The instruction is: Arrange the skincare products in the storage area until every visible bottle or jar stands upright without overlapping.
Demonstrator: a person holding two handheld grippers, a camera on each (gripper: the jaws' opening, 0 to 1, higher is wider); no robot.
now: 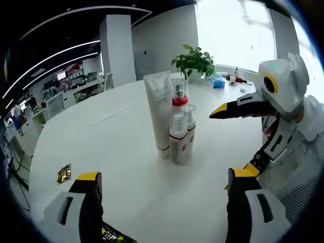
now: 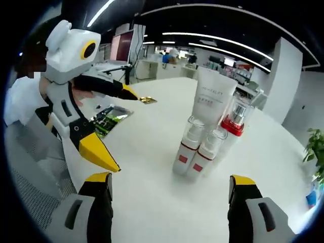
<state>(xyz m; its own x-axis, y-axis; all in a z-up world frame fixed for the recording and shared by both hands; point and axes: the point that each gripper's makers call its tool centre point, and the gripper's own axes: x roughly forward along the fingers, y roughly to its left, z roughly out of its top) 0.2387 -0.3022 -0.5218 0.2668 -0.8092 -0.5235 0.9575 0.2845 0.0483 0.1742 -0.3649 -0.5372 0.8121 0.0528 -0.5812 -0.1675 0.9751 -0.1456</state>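
Observation:
All the skincare products stand upright in a tight cluster on the white table (image 1: 101, 152). A tall white tube (image 1: 158, 109) (image 2: 212, 98) stands on its cap. Beside it is a clear bottle with a red band (image 1: 178, 93) (image 2: 235, 119). Two small clear-capped bottles (image 1: 178, 136) (image 2: 188, 147) stand side by side, touching. My left gripper (image 1: 164, 190) is open, short of the cluster, and nothing is between its jaws. My right gripper (image 2: 169, 187) is open too, empty, facing the cluster from the other side. Each gripper appears in the other's view (image 1: 235, 142) (image 2: 124, 131).
A potted plant (image 1: 195, 61) and a blue item (image 1: 218, 82) sit at the table's far side. A small gold piece (image 1: 64, 173) (image 2: 148, 99) and a dark green packet (image 2: 109, 119) lie on the table near the left gripper. A person's mesh sleeve (image 1: 298, 172) shows.

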